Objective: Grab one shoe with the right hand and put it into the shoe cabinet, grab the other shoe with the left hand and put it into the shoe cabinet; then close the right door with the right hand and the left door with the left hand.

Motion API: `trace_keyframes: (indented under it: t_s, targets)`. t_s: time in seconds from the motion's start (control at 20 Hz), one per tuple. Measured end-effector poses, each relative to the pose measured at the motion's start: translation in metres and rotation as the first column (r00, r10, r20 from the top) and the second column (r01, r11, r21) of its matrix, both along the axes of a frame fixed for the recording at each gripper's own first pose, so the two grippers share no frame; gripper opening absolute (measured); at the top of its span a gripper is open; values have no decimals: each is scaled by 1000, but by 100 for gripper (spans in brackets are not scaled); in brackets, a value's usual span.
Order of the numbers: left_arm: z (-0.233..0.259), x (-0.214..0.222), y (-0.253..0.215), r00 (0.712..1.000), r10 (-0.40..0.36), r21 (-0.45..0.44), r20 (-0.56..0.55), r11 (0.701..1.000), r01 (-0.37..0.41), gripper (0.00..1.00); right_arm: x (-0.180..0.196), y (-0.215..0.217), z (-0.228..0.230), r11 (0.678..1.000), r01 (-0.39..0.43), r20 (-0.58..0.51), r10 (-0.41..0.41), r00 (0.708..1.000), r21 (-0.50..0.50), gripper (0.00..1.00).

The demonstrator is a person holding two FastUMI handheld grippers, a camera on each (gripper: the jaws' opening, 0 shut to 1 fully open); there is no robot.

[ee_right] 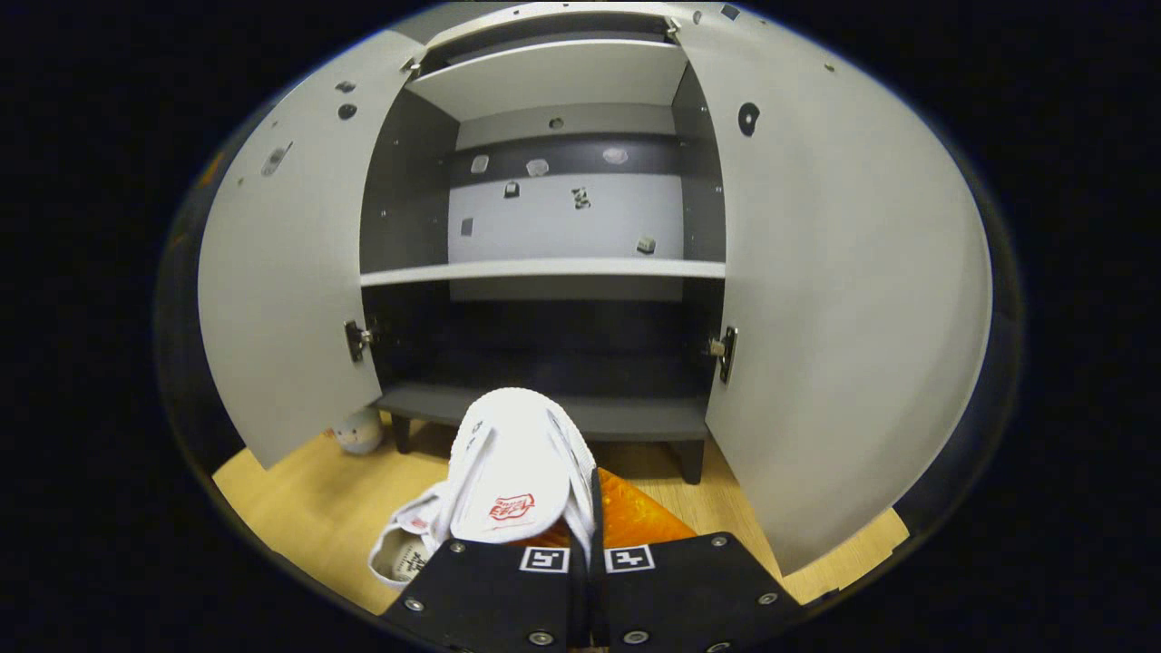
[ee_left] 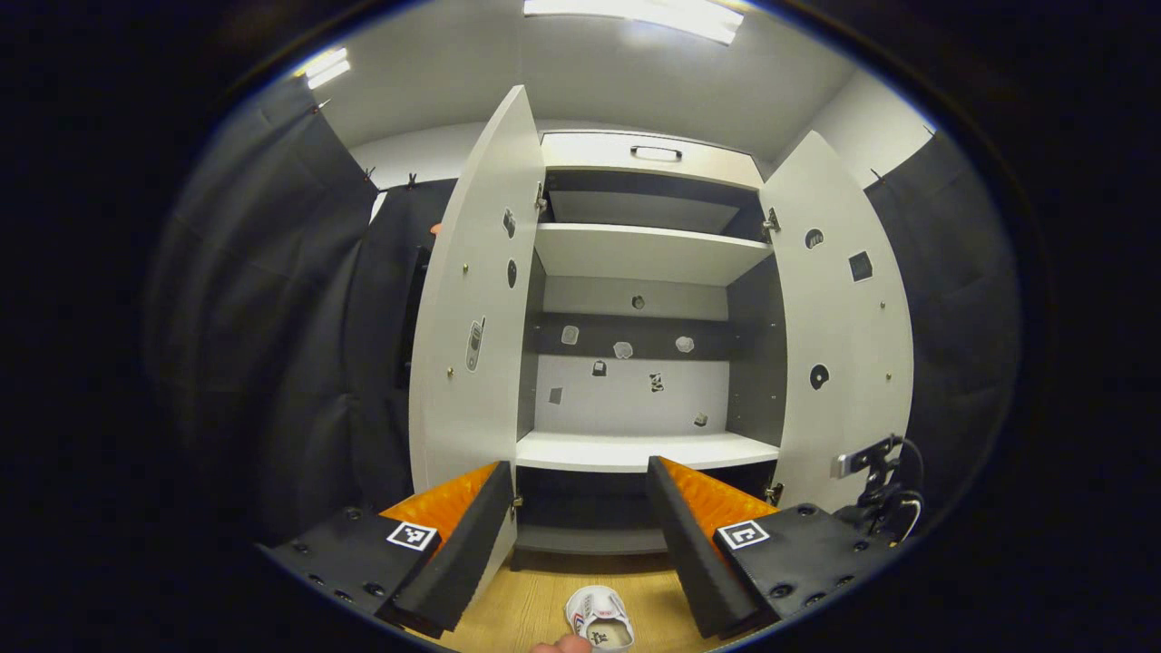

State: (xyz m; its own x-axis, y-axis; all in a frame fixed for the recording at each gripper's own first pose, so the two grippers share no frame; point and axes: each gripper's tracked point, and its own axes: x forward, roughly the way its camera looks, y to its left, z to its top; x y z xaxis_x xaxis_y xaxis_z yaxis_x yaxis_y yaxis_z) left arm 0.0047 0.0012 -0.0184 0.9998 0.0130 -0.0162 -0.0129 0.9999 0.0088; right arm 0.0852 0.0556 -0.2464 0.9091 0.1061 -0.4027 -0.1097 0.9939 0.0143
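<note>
My right gripper (ee_right: 588, 521) is shut on a white shoe (ee_right: 512, 453) with a red logo on its tongue, toe pointing at the shoe cabinet's dark bottom compartment (ee_right: 544, 413). The shoe hangs above the wooden floor, just outside the cabinet. My left gripper (ee_left: 580, 472) stands open and holds nothing, facing the cabinet's middle shelf (ee_left: 635, 449). Low between its fingers a white shoe (ee_left: 599, 618) shows over the floor; I cannot tell whether it lies there or is held. Both doors are swung wide open: left door (ee_left: 472, 308), right door (ee_left: 834, 317).
The open doors (ee_right: 290, 254) (ee_right: 834, 299) flank the path into the cabinet. A small white round object (ee_right: 358, 431) sits on the floor under the left door. A small device with a cable (ee_left: 875, 476) shows by the right door. A fingertip (ee_left: 562, 645) shows beside the shoe.
</note>
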Motion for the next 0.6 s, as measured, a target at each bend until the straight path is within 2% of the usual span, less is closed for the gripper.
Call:
trace_keyframes:
  t_s: [0.15, 0.35, 0.5, 0.6]
  targets:
    - [-2, 0, -3, 1000, -13, -6, 0, 1000, 13, 96, 31, 3, 67, 1000, 1, 85, -1, 996, -3, 0]
    - [-4, 0, -3, 1000, -12, -4, -3, 1000, 12, 96, 77, -2, 143, 999, 40, 112, -37, 993, -32, 0]
    - [0, 0, -1, 1000, -10, -10, 5, 1000, 10, 96, 142, -7, 174, 994, 87, 130, -78, 989, -68, 0]
    - [1, 0, 1, 1000, -5, -6, 7, 1000, 5, 96, 178, -15, 176, 990, 117, 111, -108, 988, -78, 0]
